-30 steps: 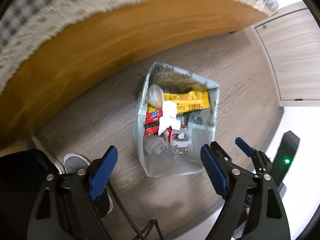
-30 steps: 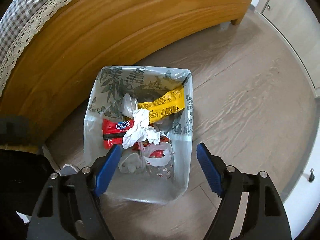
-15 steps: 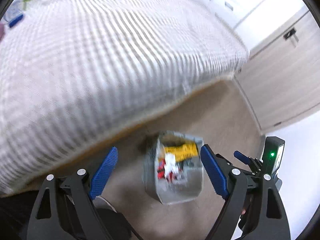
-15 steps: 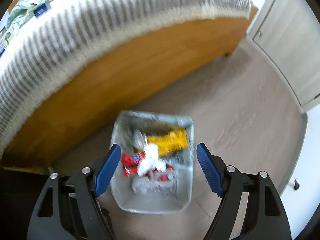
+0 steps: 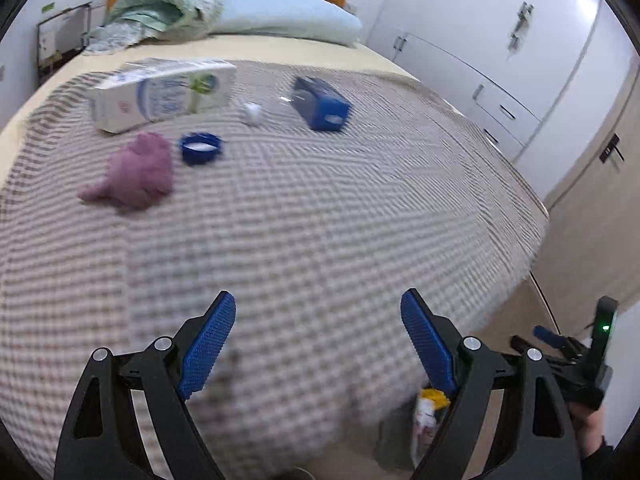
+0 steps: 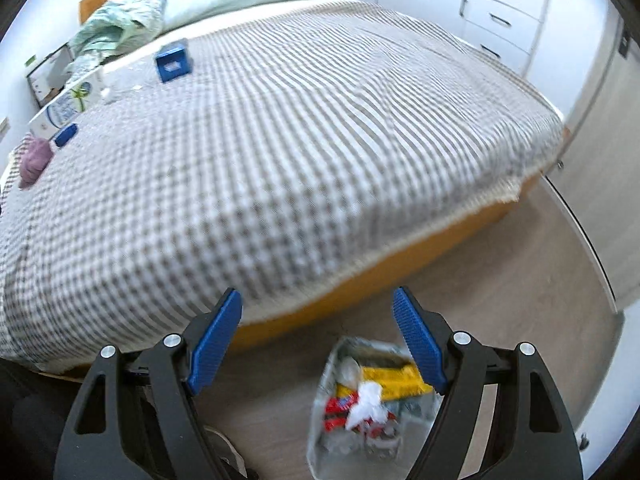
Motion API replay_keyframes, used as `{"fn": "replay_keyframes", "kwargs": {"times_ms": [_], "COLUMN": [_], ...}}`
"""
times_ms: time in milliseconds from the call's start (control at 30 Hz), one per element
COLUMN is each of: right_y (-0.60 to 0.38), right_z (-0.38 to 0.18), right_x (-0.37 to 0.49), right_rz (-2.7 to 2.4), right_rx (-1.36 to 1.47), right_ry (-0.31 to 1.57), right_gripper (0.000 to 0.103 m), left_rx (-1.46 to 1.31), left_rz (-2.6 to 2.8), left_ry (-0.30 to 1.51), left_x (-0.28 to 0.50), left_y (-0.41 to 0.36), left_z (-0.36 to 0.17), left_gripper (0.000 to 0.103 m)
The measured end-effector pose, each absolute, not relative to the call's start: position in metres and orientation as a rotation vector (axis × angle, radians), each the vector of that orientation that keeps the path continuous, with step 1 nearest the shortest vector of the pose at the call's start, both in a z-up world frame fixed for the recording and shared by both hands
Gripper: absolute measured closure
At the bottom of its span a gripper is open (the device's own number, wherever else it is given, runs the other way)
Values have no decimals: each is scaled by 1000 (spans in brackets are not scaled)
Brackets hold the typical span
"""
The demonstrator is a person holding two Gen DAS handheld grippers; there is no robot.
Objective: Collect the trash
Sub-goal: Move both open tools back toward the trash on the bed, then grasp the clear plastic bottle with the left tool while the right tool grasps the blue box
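Observation:
On the checked bedspread lie a white carton, a crumpled purple cloth, a blue bottle cap, a small white scrap and a blue box. My left gripper is open and empty above the bed's near part. My right gripper is open and empty over the floor, above the lined trash bin full of wrappers. The bin also shows partly in the left wrist view. The blue box and carton show far left in the right wrist view.
A pillow and a rumpled green blanket lie at the head of the bed. White wardrobes line the right wall. The bed's wooden frame borders the wood floor.
Both grippers have tilted up from the trash bin toward the bed top. The bin has slid to the bottom of both views. Both stay open and empty.

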State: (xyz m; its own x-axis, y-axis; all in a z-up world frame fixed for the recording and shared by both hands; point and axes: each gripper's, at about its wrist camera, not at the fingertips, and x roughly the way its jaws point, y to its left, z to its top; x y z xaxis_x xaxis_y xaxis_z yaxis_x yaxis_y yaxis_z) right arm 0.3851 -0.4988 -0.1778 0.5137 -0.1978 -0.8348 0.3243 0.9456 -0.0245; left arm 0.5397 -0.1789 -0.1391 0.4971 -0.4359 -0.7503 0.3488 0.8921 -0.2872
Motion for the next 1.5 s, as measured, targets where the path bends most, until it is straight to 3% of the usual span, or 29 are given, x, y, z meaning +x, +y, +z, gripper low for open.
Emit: {"fn": "replay_keyframes", "kwargs": {"times_ms": [233,400,733,933,1167,1200,1233,1500], "right_y": [-469,-448,-429,-441,-463,-467,-469,-423], "right_z": [-167,-162,-150,-135,-125,-127,-130,-151], "right_x": [430,464,520,569,663,677,697,784], "right_rz": [-230,-179,-120,-88,0,14,28,78], "right_rx": [122,119,110,68,71,87,102,34], "right_ry": [955,941,889,856,849,844,843,822], "right_gripper": [28,28,28,28,28,28,28,28], "left_rx": [-149,-85,110,461,538,547,531,165], "left_rz": [-367,-386,-568,-565,-647,-628,-619,-531], "left_ry": [896,915,929,943,962,977,1003,1024], "left_x": [595,659,775,826,848,850,852,837], "left_y": [-112,-113,-194,-265,-301,-304,-304,-224], "left_z": [-130,-123,-123,-173,-197,-200,-203,-137], "left_gripper": [23,23,21,21,21,25,43,46]}}
